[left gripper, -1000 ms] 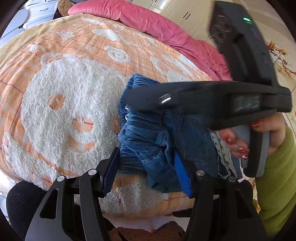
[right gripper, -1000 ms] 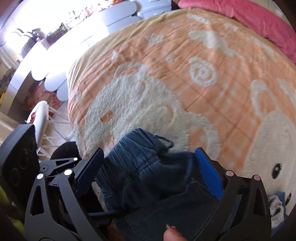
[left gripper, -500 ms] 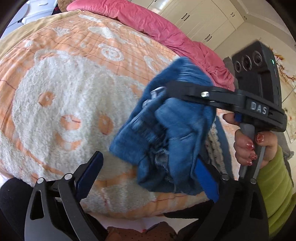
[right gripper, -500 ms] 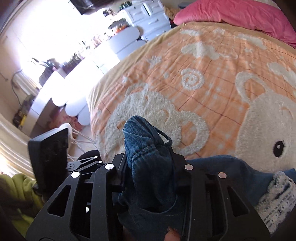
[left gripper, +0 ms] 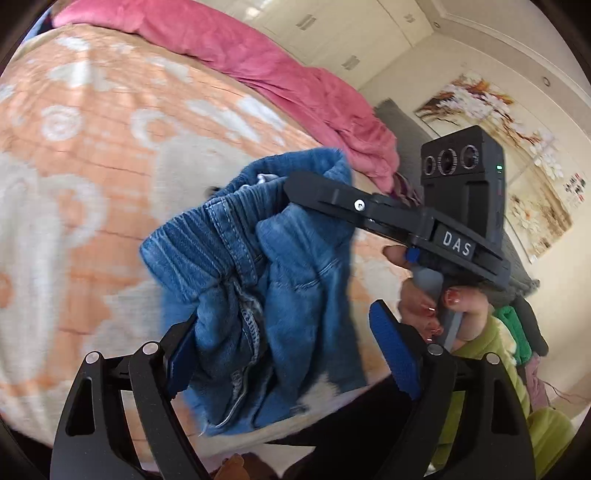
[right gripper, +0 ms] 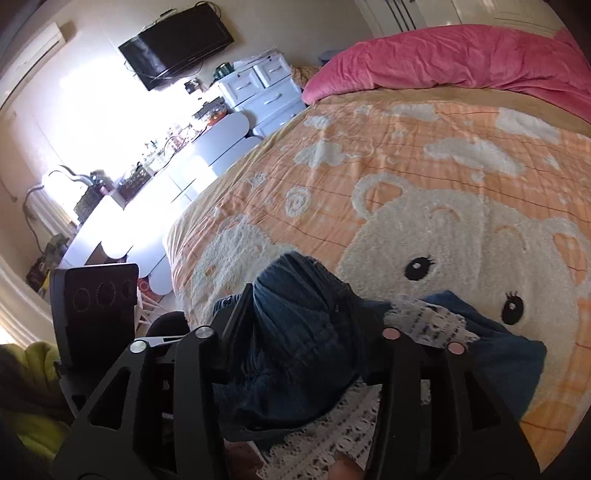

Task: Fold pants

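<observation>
The blue denim pants [left gripper: 258, 277] hang bunched above the bed, waistband up. My right gripper [left gripper: 317, 195] reaches in from the right, held by a hand [left gripper: 443, 306], and is shut on the top of the bunch; its jaws are opening slightly, with cloth still pressed between them. In the right wrist view the dark denim [right gripper: 295, 332] fills the right gripper [right gripper: 314, 306], and the white lace trim [right gripper: 424, 321] spills beside it. My left gripper [left gripper: 284, 317] stands wide and is closing, the cloth hanging between its blue pads [left gripper: 391, 354]; the right pad is clear of the cloth.
The bed carries an orange blanket with white bears [right gripper: 443, 184], with a pink duvet [left gripper: 277, 74] along its far side. A white dresser [right gripper: 266, 92], a wall television [right gripper: 177, 44] and a cluttered desk stand beyond the bed's left edge. Wardrobe doors [left gripper: 332, 29] lie behind.
The right gripper closed on the bunched waistband and lifted the pants off the blanket, up and to the right. The left gripper let go of the cloth and spread wide.
</observation>
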